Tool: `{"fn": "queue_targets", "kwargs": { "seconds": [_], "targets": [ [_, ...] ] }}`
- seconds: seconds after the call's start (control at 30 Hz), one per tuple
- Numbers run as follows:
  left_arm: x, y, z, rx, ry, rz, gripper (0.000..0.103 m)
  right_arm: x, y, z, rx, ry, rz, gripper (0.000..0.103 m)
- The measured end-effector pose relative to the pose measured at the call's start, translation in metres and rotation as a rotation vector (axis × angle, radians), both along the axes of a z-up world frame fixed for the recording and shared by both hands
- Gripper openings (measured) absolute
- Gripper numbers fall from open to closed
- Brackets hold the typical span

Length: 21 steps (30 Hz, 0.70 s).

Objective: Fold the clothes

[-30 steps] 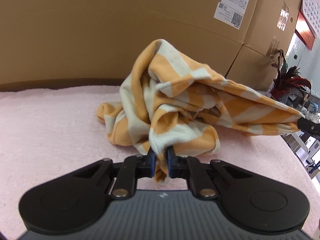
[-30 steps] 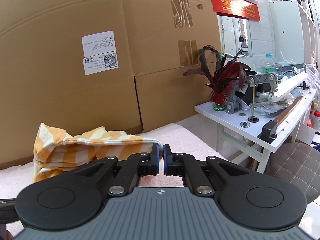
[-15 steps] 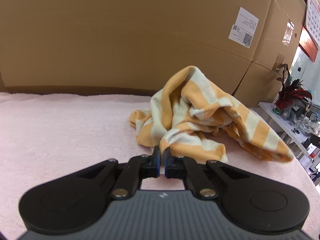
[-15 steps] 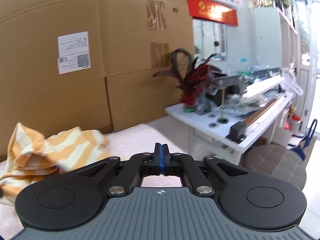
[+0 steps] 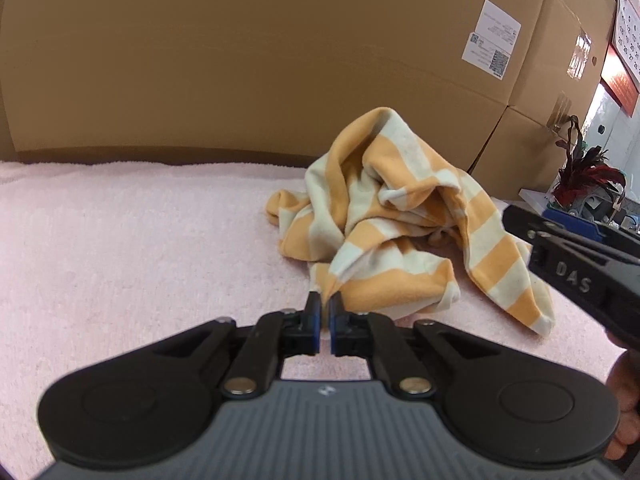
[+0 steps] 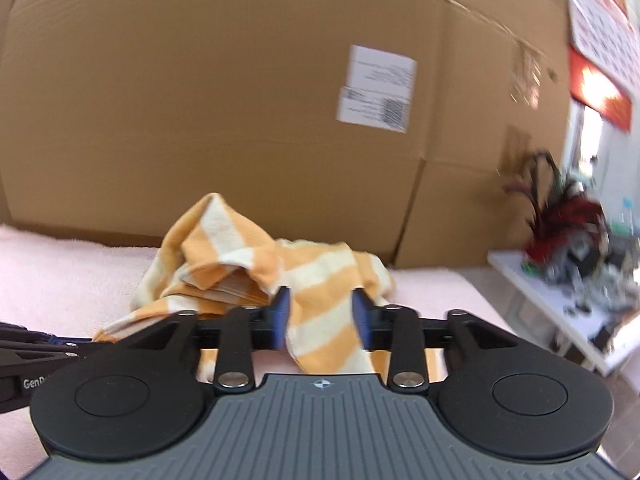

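Note:
An orange-and-cream striped garment [image 5: 404, 232] lies crumpled in a heap on the pink towel surface [image 5: 132, 248]. My left gripper [image 5: 325, 304] is shut on a pinched fold at the heap's near edge, low over the towel. In the right wrist view the same garment [image 6: 256, 276] lies ahead, and my right gripper [image 6: 320, 320] is open, its jaws on either side of a striped flap at the heap's right side. The right gripper's body also shows in the left wrist view [image 5: 576, 272], right of the heap.
Large cardboard boxes [image 5: 280, 60] form a wall just behind the towel. To the right stands a white table [image 6: 560, 304] with a red-leaved plant [image 6: 560, 216] and clutter. The left gripper's arm [image 6: 36, 352] shows low at the left of the right wrist view.
The garment was held stretched between both grippers, then the right let go and the cloth dropped into a heap. The right gripper swung back left, opened, and now straddles a flap. The left lowered.

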<state>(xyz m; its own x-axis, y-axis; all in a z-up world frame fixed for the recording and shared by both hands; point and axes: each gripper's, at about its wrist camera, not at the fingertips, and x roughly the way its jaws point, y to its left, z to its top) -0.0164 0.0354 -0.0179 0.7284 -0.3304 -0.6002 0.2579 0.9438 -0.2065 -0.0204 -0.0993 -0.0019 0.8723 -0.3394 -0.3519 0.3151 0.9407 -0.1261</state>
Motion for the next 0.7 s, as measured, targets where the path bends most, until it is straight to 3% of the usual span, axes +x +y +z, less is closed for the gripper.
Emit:
{"fn": "queue_targets", "kwargs": {
  "seconds": [0.1, 0.27, 0.3, 0.37, 0.4, 0.7],
  "targets": [
    [0.001, 0.001, 0.0, -0.003, 0.0, -0.01, 0.001, 0.014, 0.014, -0.004, -0.055, 0.009, 0.046, 0.039],
    [0.005, 0.002, -0.003, -0.006, 0.007, -0.016, 0.001, 0.048, 0.015, -0.013, -0.093, 0.067, 0.002, 0.039],
    [0.006, 0.003, -0.004, -0.006, 0.009, -0.016, 0.001, 0.053, 0.013, -0.014, -0.08, 0.073, -0.012, 0.038],
    [0.007, 0.004, -0.004, -0.009, 0.011, -0.013, 0.001, 0.054, 0.002, -0.013, -0.009, 0.063, -0.036, 0.025],
    [0.008, 0.006, -0.004, -0.011, 0.011, -0.01, 0.001, 0.055, -0.004, -0.012, 0.027, 0.057, -0.048, 0.007],
    [0.015, 0.028, 0.005, -0.037, 0.0, 0.025, 0.003, 0.019, -0.04, 0.009, 0.199, -0.124, -0.157, 0.002]
  ]
}}
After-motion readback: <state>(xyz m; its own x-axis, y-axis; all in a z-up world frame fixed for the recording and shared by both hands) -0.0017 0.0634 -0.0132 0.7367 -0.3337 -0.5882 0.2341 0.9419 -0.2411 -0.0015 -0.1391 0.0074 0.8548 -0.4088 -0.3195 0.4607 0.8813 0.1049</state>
